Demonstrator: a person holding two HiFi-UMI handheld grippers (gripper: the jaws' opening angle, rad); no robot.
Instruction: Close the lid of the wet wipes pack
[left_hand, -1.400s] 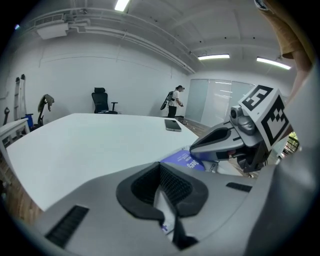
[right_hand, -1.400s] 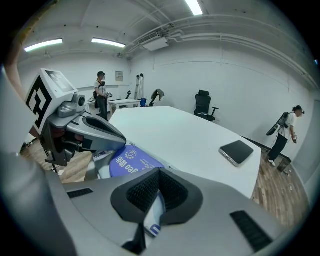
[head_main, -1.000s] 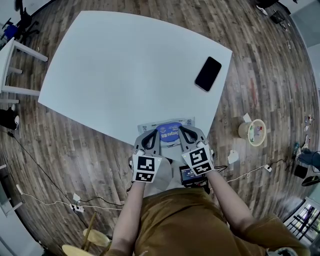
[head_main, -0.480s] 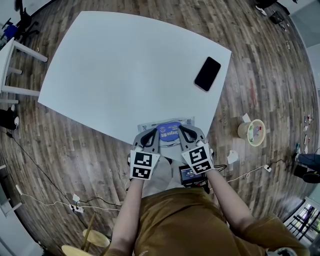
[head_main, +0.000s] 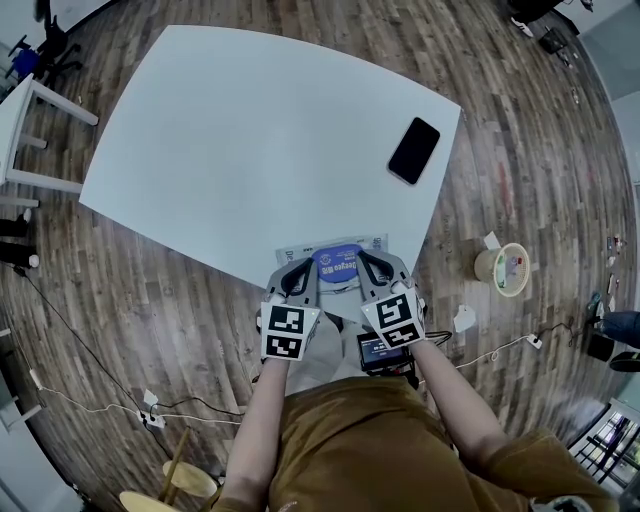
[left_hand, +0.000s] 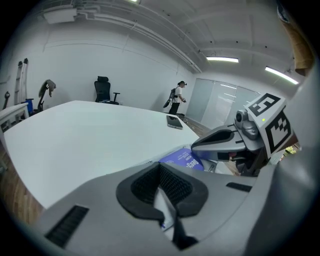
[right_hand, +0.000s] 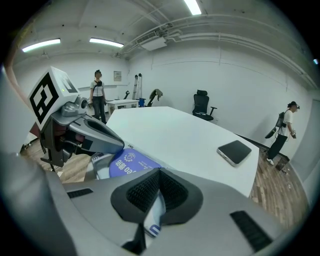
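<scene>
Left gripper (head_main: 300, 275) and right gripper (head_main: 372, 270) tight on wet wipes pack (head_main: 338, 262); phone (head_main: 414, 150) well apart on table (head_main: 250, 140).

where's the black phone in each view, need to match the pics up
Head view: the phone lies upper right of centre, near the right edge of the white table.
Left gripper view: small and far off, just right of centre.
Right gripper view: right of centre, by the table's edge.
Shared landmark: the blue-labelled wet wipes pack at the table's near edge, seen also at and.
</scene>
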